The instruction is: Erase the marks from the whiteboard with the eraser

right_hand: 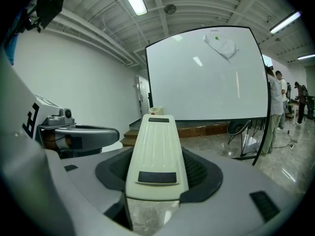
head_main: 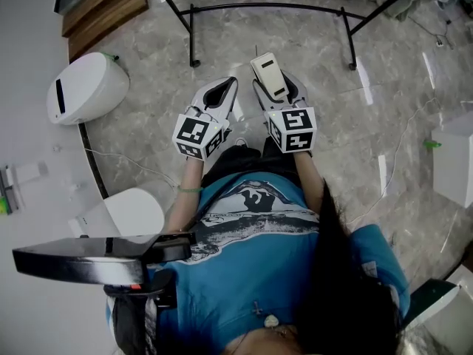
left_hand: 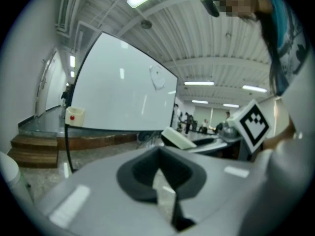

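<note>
Open grey marble floor [head_main: 310,58] lies before the white whiteboard [right_hand: 206,73]; its black tubular stand [head_main: 266,6] crosses low. Left of the whiteboard stand brown wooden steps [head_main: 103,9] and a white rounded plastic unit [head_main: 85,87].

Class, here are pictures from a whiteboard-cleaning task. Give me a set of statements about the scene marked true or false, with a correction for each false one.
1. The right hand-held gripper is shut on the eraser. True.
2. The left hand-held gripper grips a marker pen. False: its jaws are together with nothing between them.
3. The whiteboard is already wiped clean. False: a faint mark shows near its top.
4. The eraser is pressed against the whiteboard. False: the board stands apart from it, across a stretch of floor.
5. The whiteboard has a dark frame. True.
</note>
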`<state>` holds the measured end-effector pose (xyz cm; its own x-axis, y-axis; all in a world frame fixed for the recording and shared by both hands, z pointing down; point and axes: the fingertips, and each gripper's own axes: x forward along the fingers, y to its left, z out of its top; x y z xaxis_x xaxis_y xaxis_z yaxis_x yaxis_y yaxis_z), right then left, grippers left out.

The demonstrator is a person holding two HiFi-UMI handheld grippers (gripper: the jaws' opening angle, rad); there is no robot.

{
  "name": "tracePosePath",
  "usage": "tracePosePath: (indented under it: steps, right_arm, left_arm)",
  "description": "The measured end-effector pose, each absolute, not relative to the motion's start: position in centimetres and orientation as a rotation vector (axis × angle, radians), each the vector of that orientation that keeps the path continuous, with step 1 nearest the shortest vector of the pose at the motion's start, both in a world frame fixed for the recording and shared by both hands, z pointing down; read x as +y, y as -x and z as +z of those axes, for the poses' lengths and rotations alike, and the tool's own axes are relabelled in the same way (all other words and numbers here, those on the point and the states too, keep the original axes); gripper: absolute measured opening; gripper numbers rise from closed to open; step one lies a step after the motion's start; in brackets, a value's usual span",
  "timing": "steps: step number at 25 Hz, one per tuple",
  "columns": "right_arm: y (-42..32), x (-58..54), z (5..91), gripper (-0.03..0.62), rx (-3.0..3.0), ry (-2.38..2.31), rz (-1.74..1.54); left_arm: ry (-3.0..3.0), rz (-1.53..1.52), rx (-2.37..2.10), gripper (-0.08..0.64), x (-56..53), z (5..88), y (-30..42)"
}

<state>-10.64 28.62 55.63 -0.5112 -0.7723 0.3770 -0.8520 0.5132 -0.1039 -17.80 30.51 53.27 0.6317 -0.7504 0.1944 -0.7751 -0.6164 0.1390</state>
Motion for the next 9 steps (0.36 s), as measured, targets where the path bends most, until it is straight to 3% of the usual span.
tracePosePath:
  steps: [9]
  right_arm:
    - [12.0,30.4,55.9,0.264,-2.442,-1.39,0.401]
  left_arm:
    - [-2.67,0.156,-1.205,0.003,31.8,53.3,18.9]
